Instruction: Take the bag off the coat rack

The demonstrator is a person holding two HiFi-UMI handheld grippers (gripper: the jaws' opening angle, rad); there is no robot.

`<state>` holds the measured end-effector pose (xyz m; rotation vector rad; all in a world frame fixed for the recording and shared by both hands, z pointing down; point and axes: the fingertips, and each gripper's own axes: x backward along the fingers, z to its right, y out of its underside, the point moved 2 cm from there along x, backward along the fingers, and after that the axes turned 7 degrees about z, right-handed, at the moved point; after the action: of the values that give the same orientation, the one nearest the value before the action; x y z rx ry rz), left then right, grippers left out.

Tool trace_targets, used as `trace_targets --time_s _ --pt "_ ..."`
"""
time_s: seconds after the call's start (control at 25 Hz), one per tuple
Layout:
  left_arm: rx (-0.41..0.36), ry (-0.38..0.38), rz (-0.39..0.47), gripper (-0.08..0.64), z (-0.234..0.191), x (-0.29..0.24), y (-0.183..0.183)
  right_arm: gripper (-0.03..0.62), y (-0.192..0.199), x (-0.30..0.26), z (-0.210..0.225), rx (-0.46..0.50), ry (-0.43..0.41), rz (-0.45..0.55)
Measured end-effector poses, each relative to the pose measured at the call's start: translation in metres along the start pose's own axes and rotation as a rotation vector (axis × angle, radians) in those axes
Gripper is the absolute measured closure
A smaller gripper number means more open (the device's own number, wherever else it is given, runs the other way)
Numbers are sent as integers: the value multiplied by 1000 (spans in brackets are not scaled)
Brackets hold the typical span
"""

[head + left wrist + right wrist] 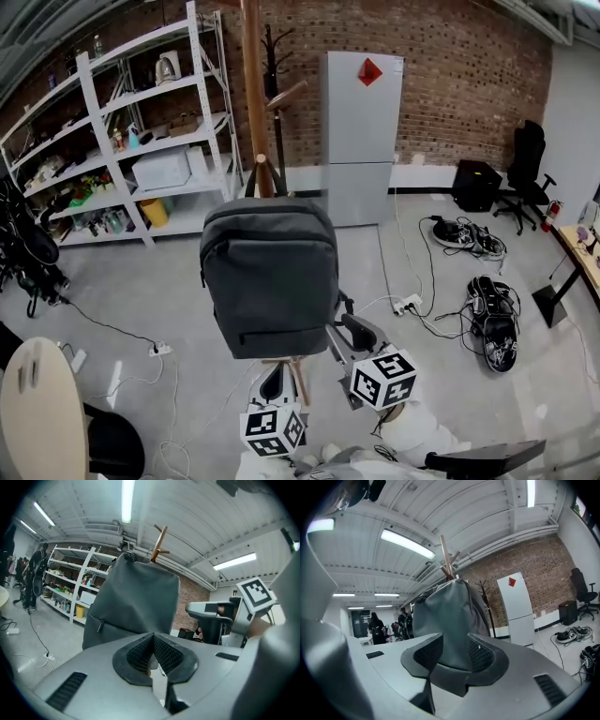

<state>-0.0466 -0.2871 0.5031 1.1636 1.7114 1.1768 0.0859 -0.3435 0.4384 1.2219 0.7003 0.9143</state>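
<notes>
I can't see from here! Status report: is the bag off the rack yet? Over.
Left gripper shut. Right gripper open, by the bag. Bag hangs on the coat rack. Nothing blocking. Over.

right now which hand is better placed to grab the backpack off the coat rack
Right. The right tongs stand open with the grey backpack lined up between their pads, while the left tongs are shut and would have to open first.

Brick wall (450, 56) backs white shelving (141, 141) (cluttered) and a grey fridge (361, 131).
</notes>
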Motion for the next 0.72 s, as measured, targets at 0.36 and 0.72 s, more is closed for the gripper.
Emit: trace_targets --time_s 0.36,0.72 --pt "9 -82 39 558 -25 10 -10 430 -57 -47 0 95 -42 96" --pt "16 -172 62 558 -55 21 -16 411 -75 -81 14 133 -31 66"
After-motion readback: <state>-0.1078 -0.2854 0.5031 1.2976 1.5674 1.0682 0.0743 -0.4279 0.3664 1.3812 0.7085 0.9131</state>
